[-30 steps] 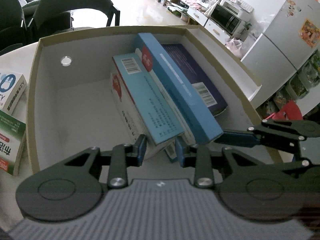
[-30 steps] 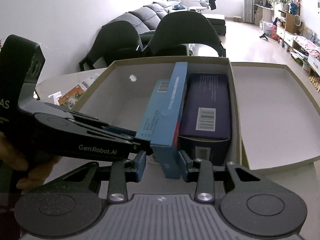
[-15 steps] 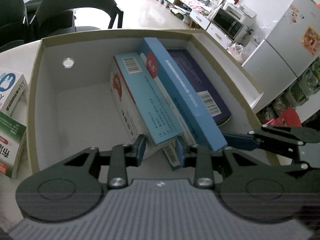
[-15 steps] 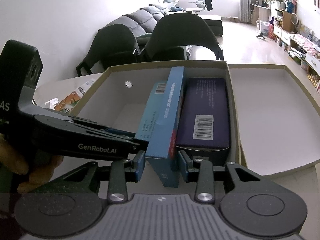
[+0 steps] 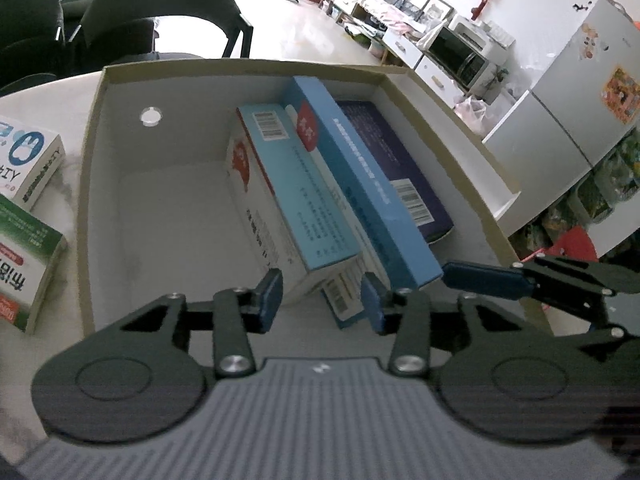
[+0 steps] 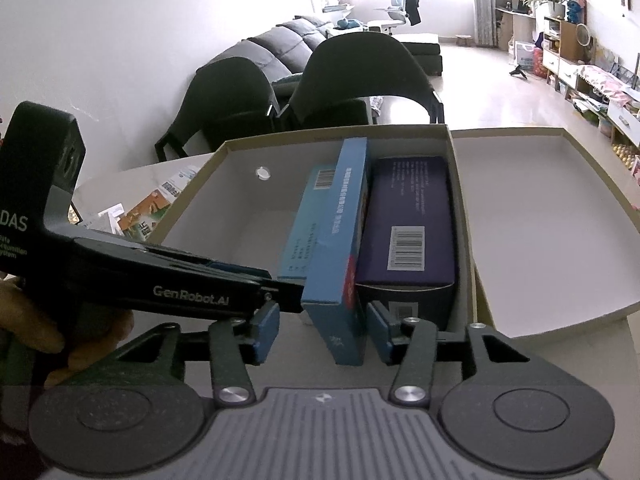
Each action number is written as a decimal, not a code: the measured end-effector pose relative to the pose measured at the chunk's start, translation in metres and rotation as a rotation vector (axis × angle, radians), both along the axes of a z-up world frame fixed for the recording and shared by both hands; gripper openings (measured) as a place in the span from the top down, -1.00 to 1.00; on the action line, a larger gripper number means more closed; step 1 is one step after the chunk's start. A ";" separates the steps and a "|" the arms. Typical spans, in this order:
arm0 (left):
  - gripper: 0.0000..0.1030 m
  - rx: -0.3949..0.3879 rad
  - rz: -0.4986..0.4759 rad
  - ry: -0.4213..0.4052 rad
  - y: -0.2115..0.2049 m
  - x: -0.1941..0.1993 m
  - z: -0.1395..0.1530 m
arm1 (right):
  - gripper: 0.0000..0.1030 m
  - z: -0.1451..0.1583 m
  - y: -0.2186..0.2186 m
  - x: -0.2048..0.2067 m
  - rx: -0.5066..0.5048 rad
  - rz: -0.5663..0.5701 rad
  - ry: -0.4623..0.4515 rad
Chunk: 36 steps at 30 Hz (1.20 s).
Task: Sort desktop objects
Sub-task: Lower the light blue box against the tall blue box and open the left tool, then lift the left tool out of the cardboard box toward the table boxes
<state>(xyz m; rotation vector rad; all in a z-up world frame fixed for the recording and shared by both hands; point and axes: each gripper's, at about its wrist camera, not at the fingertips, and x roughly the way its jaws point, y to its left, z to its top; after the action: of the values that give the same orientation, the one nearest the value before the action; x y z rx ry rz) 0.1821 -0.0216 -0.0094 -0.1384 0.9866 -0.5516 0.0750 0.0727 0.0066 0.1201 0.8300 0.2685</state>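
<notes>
An open cardboard box [image 5: 90, 184] [image 6: 464, 216] holds three packages side by side. A pale blue carton [image 5: 296, 200] leans on a taller blue carton [image 5: 368, 196] [image 6: 340, 232], which stands against a dark purple carton [image 5: 400, 176] [image 6: 408, 216]. My left gripper [image 5: 322, 300] has its jaws opening around the near end of the pale blue carton, and the pads no longer press it. My right gripper [image 6: 322, 332] is also opening, with the near end of the taller blue carton between its fingers [image 6: 264, 330]; the left pad stands clear of it.
A white and blue packet [image 5: 28, 160] and a green packet [image 5: 24, 272] lie on the table left of the box. The box lid [image 6: 540, 220] lies open-side up to its right. More packets [image 6: 152, 216] sit at far left. Dark chairs [image 6: 360, 76] stand beyond the table.
Both pairs of jaws have widened off the cartons they gripped. The pale blue and taller blue cartons now rest in the box; the hands have hardly moved.
</notes>
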 end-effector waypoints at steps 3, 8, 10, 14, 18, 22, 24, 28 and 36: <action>0.12 -0.012 0.007 -0.012 0.003 -0.004 0.004 | -0.13 0.003 0.000 -0.004 0.009 -0.004 -0.008; 0.02 -0.043 0.020 -0.038 0.011 -0.013 0.012 | -0.18 0.007 0.001 -0.012 0.024 -0.009 -0.022; 0.00 -0.056 0.026 -0.049 0.015 -0.017 0.015 | -0.19 0.009 0.002 -0.015 0.029 -0.009 -0.027; -0.04 -0.080 0.040 -0.069 0.023 -0.023 0.021 | -0.24 0.012 0.005 -0.020 0.042 -0.009 -0.038; -0.09 -0.091 0.053 -0.082 0.028 -0.028 0.024 | -0.27 0.014 0.008 -0.023 0.052 -0.010 -0.044; -0.26 -0.102 0.080 -0.096 0.034 -0.034 0.025 | -0.33 0.015 0.010 -0.026 0.064 -0.013 -0.048; -0.31 -0.107 0.099 -0.109 0.039 -0.038 0.027 | -0.36 0.016 0.010 -0.027 0.071 -0.013 -0.049; -0.49 -0.119 0.141 -0.146 0.050 -0.047 0.034 | -0.40 0.016 0.011 -0.030 0.089 -0.014 -0.047; -0.81 -0.124 0.246 -0.220 0.071 -0.059 0.048 | -0.45 0.012 0.013 -0.029 0.112 -0.019 -0.033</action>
<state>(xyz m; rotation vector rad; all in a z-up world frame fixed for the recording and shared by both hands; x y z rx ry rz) 0.1232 0.0496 0.0382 -0.2995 0.7085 -0.3921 0.0457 0.0860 0.0189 0.2275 0.7806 0.2979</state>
